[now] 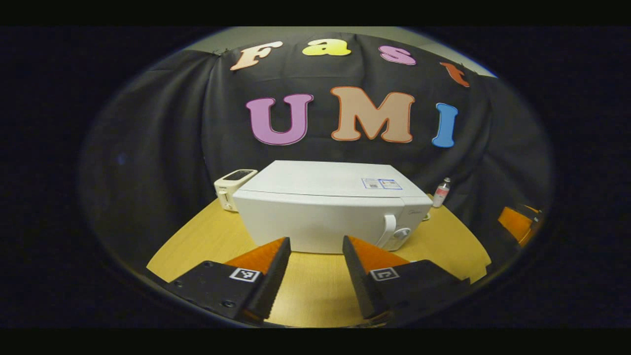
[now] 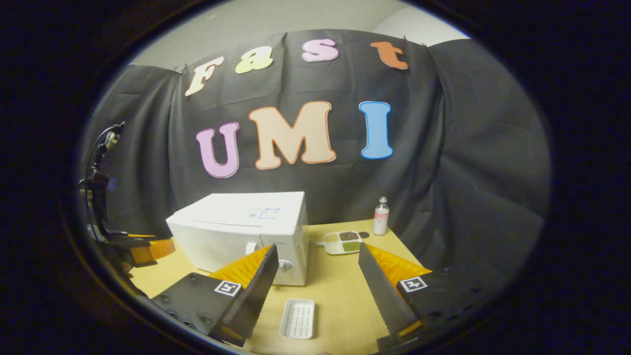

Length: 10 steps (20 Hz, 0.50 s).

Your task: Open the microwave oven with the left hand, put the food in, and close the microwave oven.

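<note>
Left gripper view: the left gripper (image 1: 315, 246) is hovering before the closed white microwave (image 1: 325, 207) on the wooden table (image 1: 315, 291), fingers spread wide — gripping nothing. The right gripper (image 2: 315, 256) is hanging open too, its food tray (image 2: 342, 242) sitting just right of the microwave.

Left hand-held gripper (image 1: 315, 246) jaws apart, empty; right hand-held gripper (image 2: 318, 254) likewise.
</note>
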Each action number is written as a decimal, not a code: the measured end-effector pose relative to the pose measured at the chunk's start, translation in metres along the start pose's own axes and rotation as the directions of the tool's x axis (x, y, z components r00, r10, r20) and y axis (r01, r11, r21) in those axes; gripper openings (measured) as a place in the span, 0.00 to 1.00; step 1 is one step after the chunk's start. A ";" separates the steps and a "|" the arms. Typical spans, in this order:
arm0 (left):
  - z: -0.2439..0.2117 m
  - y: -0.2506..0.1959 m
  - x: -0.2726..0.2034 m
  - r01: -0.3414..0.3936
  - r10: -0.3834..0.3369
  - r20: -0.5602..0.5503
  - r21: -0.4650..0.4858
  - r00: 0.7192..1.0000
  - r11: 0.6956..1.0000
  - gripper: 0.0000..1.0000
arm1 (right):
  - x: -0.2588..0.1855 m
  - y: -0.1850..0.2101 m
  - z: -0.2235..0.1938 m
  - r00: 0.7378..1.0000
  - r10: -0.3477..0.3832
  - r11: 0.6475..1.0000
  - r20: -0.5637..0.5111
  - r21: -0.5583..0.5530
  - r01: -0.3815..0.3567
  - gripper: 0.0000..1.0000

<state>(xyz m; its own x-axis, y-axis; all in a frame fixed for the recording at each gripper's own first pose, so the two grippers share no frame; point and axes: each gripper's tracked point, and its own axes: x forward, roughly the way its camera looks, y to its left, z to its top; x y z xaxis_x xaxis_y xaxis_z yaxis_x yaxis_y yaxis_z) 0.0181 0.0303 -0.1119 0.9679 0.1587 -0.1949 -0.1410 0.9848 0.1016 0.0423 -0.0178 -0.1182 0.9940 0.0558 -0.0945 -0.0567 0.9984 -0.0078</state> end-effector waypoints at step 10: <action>0.058 0.032 -0.017 -0.094 0.115 0.152 -0.141 0.982 0.986 0.96 | 0.006 0.001 0.081 0.991 0.061 0.998 0.119 -0.040 -0.057 0.92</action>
<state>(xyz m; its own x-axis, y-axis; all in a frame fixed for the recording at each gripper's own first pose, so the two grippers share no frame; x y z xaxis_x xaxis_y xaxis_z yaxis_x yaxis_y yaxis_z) 0.0094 0.0547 -0.0489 0.9655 0.2587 -0.0315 -0.2593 0.9656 -0.0192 0.0559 -0.0151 -0.0384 0.9927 0.1179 0.0246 -0.1168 0.9923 -0.0419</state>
